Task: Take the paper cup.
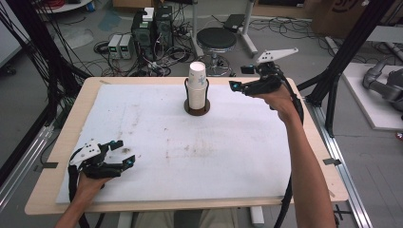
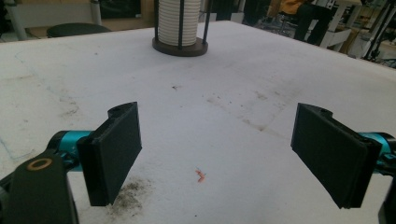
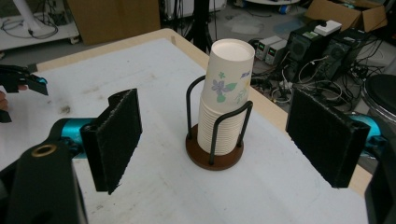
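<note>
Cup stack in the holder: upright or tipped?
Upright. The cup stack, upside down, stands straight inside the wire holder, leaning on neither side; top cup rises above the loops.

One stack of paper cups (image 1: 196,85) stands in one wire holder (image 1: 196,108) (cups too tightly nested to count), with two grippers and one counter (image 1: 142,204).

A round black stool (image 1: 216,40) and grey electronics boxes (image 1: 119,46) sit among cables on the floor beyond the table.

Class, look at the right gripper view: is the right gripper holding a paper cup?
No, the right gripper is open, short of the cup stack.
</note>
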Available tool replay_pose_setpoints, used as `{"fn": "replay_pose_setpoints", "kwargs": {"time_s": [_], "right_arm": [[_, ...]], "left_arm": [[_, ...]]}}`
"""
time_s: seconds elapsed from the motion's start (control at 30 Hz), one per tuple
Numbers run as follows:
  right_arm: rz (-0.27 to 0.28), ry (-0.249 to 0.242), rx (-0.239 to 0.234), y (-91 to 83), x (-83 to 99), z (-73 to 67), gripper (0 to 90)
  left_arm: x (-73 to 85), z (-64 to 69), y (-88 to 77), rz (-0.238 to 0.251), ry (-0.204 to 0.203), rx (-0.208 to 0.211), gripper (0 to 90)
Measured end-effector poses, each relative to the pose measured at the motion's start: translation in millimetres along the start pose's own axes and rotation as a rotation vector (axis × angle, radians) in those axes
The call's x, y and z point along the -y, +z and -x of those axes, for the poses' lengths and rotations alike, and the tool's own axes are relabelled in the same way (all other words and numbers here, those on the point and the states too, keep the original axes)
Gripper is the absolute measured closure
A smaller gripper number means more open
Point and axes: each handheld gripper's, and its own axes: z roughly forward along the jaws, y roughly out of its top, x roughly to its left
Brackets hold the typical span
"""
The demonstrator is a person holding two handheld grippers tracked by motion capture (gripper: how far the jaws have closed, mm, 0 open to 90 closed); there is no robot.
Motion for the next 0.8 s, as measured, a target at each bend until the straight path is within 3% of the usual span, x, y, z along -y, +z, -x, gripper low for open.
{"fn": "replay_pose_setpoints", "kwargs": {"time_s": [0.4, 0.8], "right_arm": [[-0.091, -0.04, 0.018, 24.2, -42.2, 18.0, 18.7], [-0.182, -0.071, 0.011, 54.7, -64.7, 26.8, 17.8]], "left_arm": [[0.0, -0.1, -0.2, 0.002, 0.0, 0.002, 16.0], [-0.1, -0.1, 0.0, -0.003, 0.004, -0.004, 16.0]]}}
